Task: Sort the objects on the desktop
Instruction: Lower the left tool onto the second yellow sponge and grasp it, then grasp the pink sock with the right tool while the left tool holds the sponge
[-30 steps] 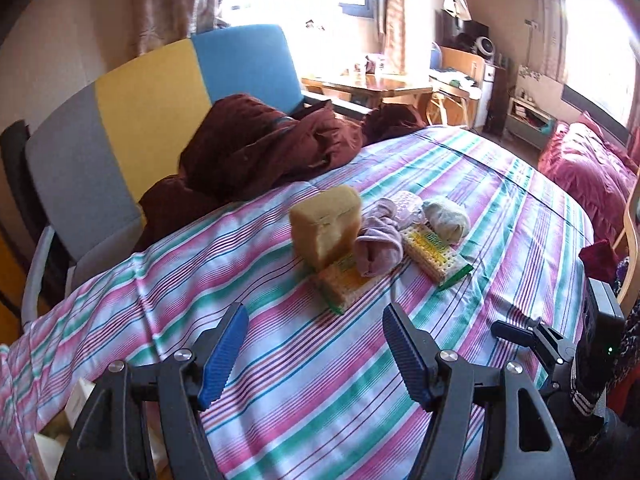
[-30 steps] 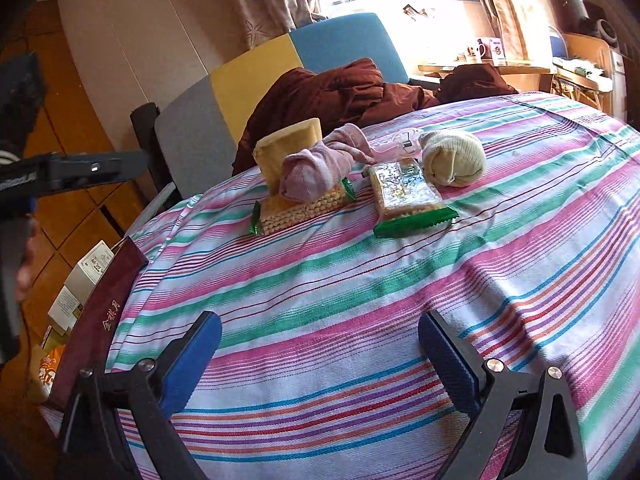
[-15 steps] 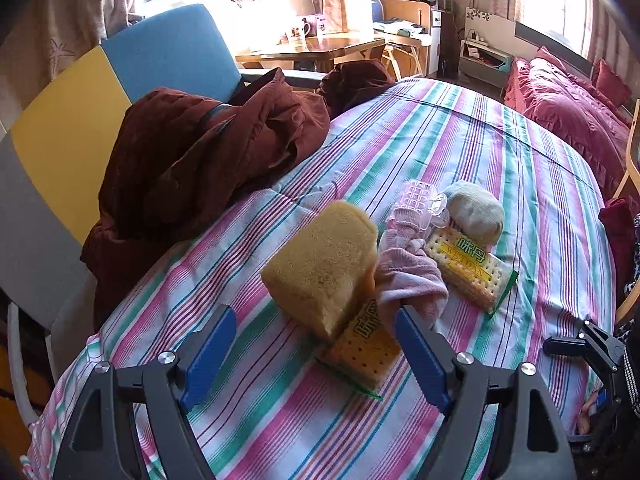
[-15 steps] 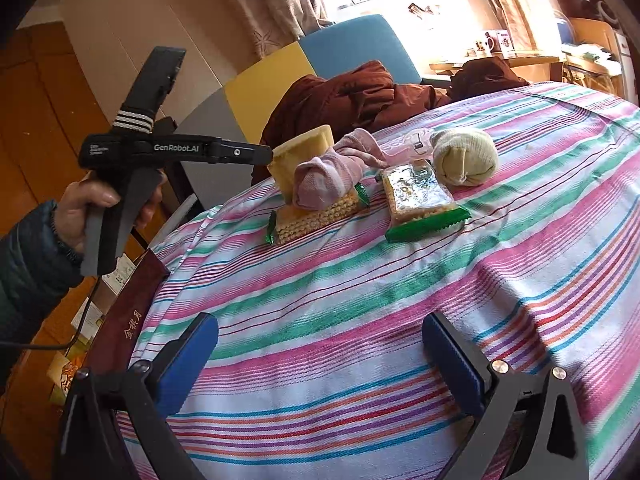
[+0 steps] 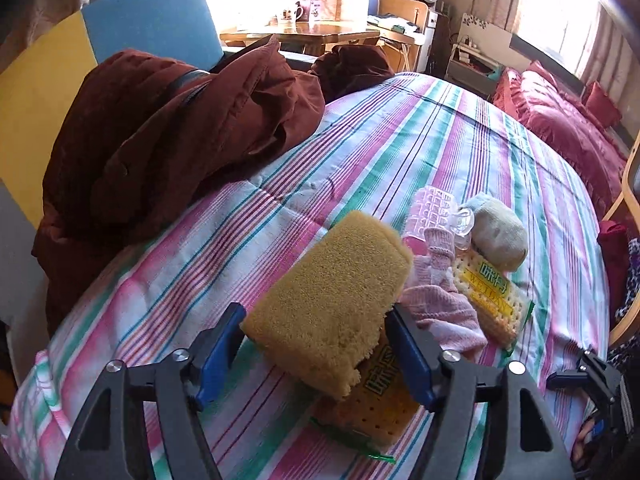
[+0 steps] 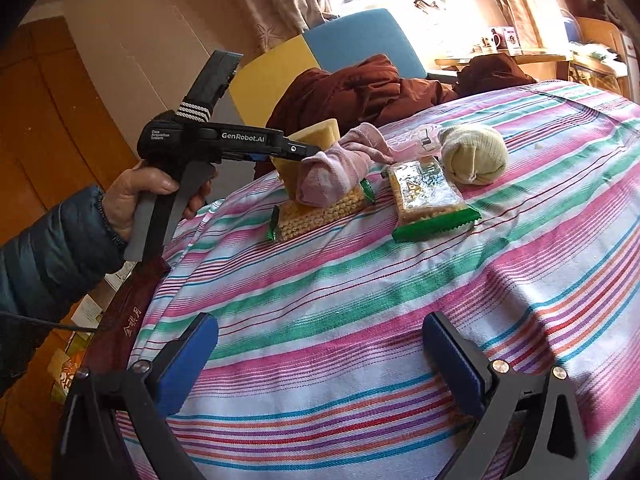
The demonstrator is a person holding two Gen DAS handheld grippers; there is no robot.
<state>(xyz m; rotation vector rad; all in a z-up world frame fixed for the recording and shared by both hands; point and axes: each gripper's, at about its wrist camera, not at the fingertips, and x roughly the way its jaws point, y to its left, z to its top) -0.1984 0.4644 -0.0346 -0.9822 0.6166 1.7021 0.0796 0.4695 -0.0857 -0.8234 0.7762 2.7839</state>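
On the striped surface (image 5: 400,152), my left tool (image 5: 316,344) straddles the yellow sponge (image 5: 332,308) atop a cracker packet (image 5: 380,404), fingers spread, unclamped; my right tool (image 6: 320,360) gapes empty, well short.

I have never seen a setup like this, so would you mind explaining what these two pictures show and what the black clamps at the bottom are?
No robot here: a person holds a pistol-grip gripper in each hand, each carrying a camera that looks out along its two blue-padded fingers. One picture comes from the left gripper, whose open fingers sit on either side of a yellow sponge without clearly squeezing it. The other comes from the right gripper, open over the striped tablecloth; it also shows the person's hand working the left tool. On the cloth lie two cracker packets, a pink sock and a rolled cream sock.
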